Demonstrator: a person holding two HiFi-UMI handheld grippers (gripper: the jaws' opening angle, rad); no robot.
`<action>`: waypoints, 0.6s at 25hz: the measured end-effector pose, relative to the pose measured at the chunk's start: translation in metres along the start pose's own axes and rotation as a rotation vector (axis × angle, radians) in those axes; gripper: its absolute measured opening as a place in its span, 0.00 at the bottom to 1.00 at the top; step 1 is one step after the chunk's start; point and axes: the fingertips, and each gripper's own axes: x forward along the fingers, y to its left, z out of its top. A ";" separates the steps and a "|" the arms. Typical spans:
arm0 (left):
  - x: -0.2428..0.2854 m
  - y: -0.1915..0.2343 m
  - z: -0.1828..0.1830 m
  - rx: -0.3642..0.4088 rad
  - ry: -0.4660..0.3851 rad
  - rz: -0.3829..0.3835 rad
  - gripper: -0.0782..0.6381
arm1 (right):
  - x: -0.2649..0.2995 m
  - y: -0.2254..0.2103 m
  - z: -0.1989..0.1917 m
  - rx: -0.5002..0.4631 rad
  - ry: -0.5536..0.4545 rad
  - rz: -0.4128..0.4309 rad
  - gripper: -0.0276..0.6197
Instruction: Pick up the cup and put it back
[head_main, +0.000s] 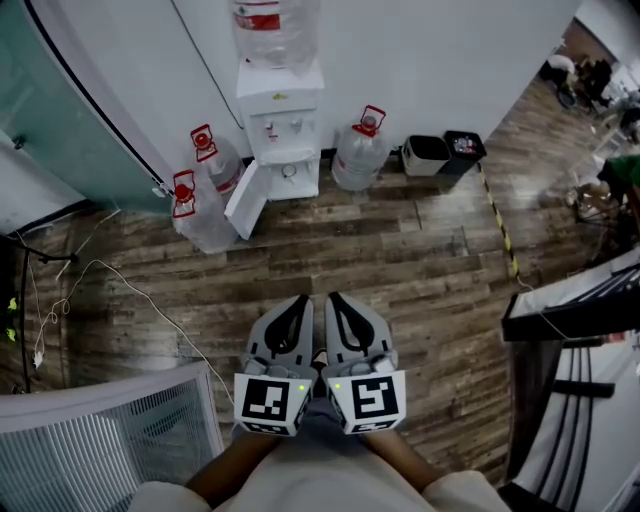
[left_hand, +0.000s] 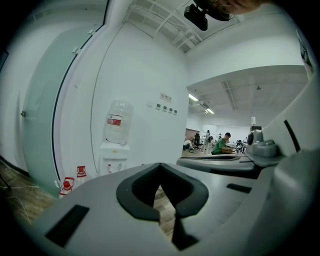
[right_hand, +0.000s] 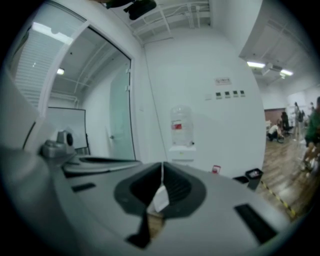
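Here's the approach: both tools are held side by side above the wooden floor (head_main: 420, 260), noses aimed at the water dispenser (head_main: 281, 120) against the wall. The left tool (head_main: 298, 303) has its jaws closed tip to tip with nothing in them. The right tool (head_main: 336, 300) is closed as well; only a pale sliver of the background shows through the slit behind its tips, and it grips nothing.

And the cup? It shows in none of the views. The dispenser's lower cabinet door (head_main: 246, 200) stands swung open, so my guess is that the cup sits inside or by the taps, but that is only a guess.

To do this step well, get square to the dispenser first, well short of it. Pick one tool for the grab and spread its jaws before they reach the opening, not inside it. Come in low and nearly level, and mind the spare bottles (head_main: 205, 215) standing just beside that open door on the left. Close gently on the cup's wall, because a light cup will probably crush or tip. Keep the idle tool back, out of the way.
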 end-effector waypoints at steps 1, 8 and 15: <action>0.002 0.001 -0.001 0.000 0.003 0.004 0.12 | 0.002 -0.001 -0.001 0.000 0.005 0.004 0.08; 0.018 0.014 -0.008 -0.040 0.028 0.006 0.12 | 0.024 -0.004 -0.009 0.001 0.035 0.017 0.08; 0.053 0.041 -0.004 -0.031 0.031 -0.018 0.12 | 0.069 -0.012 -0.005 -0.012 0.060 0.019 0.08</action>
